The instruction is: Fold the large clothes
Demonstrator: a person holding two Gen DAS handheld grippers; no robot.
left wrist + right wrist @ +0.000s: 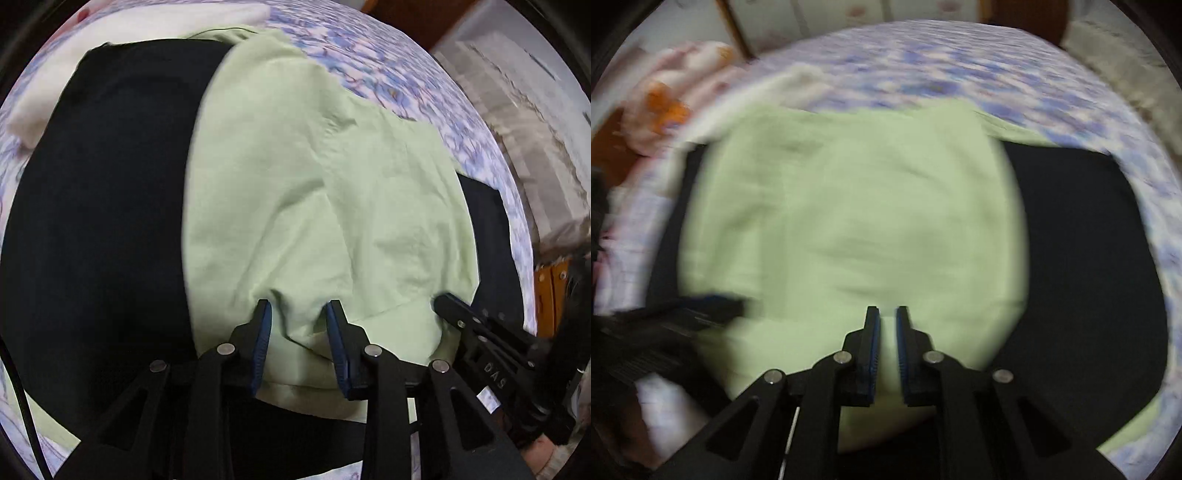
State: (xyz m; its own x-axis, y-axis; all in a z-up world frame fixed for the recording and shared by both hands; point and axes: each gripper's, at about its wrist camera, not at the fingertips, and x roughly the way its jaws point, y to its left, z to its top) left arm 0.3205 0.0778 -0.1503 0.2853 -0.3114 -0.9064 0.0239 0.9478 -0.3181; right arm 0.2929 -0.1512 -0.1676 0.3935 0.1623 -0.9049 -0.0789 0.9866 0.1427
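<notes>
A light green garment (pixel 314 206) lies folded over a black cloth (pixel 103 221) on a bed. My left gripper (pixel 298 308) is open, its blue-padded fingers astride a raised fold at the garment's near edge. My right gripper (pixel 443 301) comes in from the right at that same edge. In the blurred right wrist view the green garment (pixel 849 221) fills the middle over the black cloth (pixel 1082 258). My right gripper (pixel 887 314) stands nearly shut with green fabric between its pads. My left gripper (pixel 738 304) shows blurred at the left.
The bedsheet (pixel 399 66) has a blue and white floral print. A white folded cloth (pixel 55 74) lies at the far left. A pink and orange soft bundle (pixel 672 92) sits at the bed's far left corner. Wooden furniture (pixel 550 295) stands beyond the bed's right edge.
</notes>
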